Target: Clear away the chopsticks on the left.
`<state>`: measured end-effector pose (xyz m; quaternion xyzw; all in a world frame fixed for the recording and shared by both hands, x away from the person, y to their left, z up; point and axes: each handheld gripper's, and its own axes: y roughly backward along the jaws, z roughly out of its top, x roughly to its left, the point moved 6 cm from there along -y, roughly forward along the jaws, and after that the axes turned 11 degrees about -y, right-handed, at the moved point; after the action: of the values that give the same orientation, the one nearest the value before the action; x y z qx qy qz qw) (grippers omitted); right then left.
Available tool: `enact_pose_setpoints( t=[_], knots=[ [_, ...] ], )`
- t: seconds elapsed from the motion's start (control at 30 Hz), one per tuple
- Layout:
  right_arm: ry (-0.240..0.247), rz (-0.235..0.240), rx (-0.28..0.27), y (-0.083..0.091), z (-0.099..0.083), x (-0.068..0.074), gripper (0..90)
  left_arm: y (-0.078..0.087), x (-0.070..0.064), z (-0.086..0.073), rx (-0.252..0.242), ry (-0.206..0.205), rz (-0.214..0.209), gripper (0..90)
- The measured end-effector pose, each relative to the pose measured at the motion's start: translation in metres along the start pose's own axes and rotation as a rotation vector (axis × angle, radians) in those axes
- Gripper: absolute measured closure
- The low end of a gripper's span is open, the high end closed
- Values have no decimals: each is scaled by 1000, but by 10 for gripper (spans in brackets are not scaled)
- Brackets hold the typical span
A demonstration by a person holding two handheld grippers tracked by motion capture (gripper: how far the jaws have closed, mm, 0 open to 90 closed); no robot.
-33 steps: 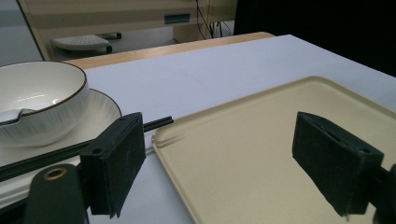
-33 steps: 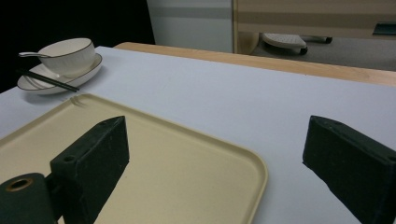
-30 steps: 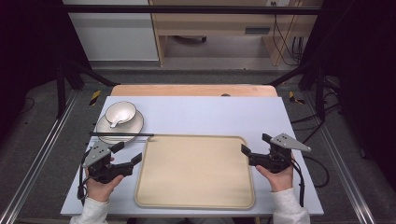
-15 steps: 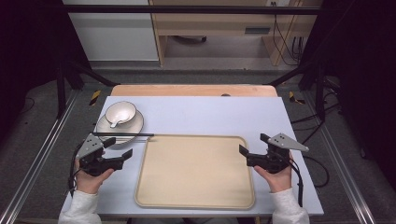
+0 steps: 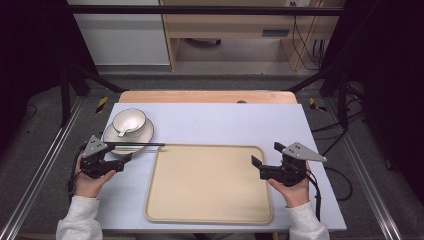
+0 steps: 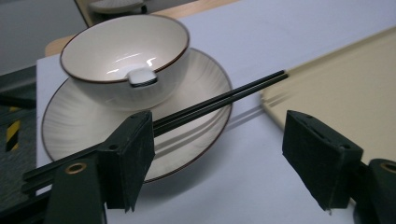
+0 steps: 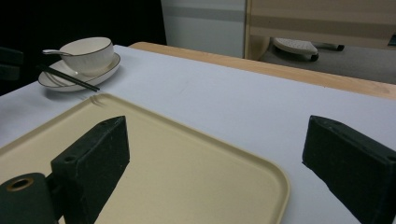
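Both grippers open-jawed over the worktop [image 5: 220, 125].
Left gripper [image 6: 219, 154] beside the plate [image 5: 145, 134] bearing bowl [image 5: 129, 120] and chopsticks [image 5: 137, 144]; right gripper [image 5: 265, 167] at the beige tray's [image 5: 207, 185] edge.

One tray [image 5: 207, 190], one plate [image 5: 144, 134], one bowl [image 5: 129, 120], one spoon [image 5: 122, 133], two chopsticks [image 5: 135, 144], two grippers [image 5: 261, 166]

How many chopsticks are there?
2. Both black chopsticks lie side by side across the front of the plate, tips pointing toward the tray.
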<state>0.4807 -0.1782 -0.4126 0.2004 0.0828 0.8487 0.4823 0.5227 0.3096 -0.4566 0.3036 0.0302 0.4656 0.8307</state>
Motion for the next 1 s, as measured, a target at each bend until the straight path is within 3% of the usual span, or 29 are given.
enact_pose_setpoints(
  t=[0.17, 0.43, 0.53, 0.9, 1.0],
  knots=[
    [5, 5, 4, -1, 1, 2, 75, -18, 18, -1, 27, 9, 13, 296],
    [1, -1, 4, -1, 1, 1, 75, -36, 32, -11, 80, 8, 23, 343],
    [4, -1, 6, -1, 1, 1, 75, -39, 34, -14, 81, 10, 25, 362],
    [1, -4, 13, -2, 0, 1, 74, -51, 33, -19, 119, -44, 26, 443],
    [3, -4, 16, -2, -1, 1, 74, -51, 34, -21, 134, -44, 27, 499]
  ],
)
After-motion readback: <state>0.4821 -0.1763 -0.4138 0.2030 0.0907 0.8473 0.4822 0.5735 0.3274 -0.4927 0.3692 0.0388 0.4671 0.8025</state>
